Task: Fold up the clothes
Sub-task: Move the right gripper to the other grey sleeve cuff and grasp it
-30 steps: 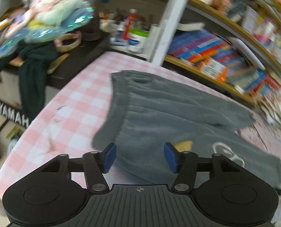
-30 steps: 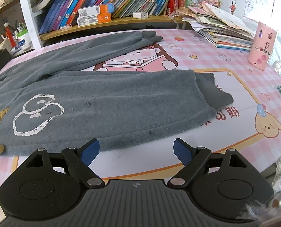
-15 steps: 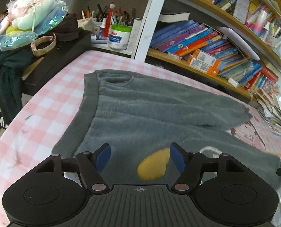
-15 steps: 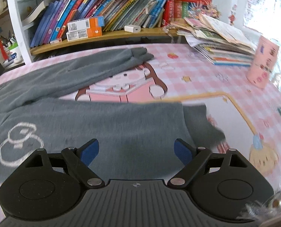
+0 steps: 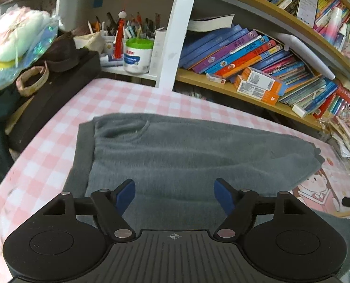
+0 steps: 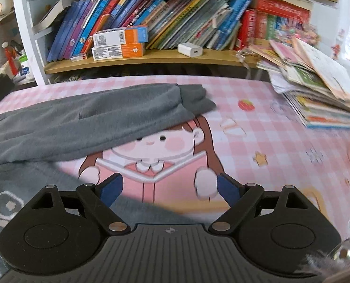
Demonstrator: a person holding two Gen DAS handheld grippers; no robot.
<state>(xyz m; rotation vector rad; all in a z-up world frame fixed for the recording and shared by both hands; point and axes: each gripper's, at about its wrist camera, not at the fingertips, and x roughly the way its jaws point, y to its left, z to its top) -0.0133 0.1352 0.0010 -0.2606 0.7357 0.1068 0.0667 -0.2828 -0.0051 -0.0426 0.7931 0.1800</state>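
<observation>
Grey fleece trousers [image 5: 186, 155] lie flat on the pink checked tablecloth [image 5: 118, 94], waistband to the left. My left gripper [image 5: 175, 194] is open and empty, hovering over the waist end. In the right wrist view the far leg [image 6: 99, 122] stretches across the table, its cuff at the right, and the near leg with a white print [image 6: 12, 188] lies at the lower left. My right gripper [image 6: 169, 188] is open and empty, above the gap between the two legs over the cartoon girl mat [image 6: 160, 162].
A bookshelf [image 6: 151, 56] full of books runs along the table's far edge. A pile of magazines [image 6: 316, 94] lies at the right. A black case [image 5: 47, 94] with a cap and plush toys stands to the left. A white tub [image 5: 137, 56] and pens sit on the shelf.
Both grippers have moved forward over the trousers toward the far leg. The left one has left the yellow patch behind, and the right one has passed beyond the near leg's cuff. Both jaws stay open.
</observation>
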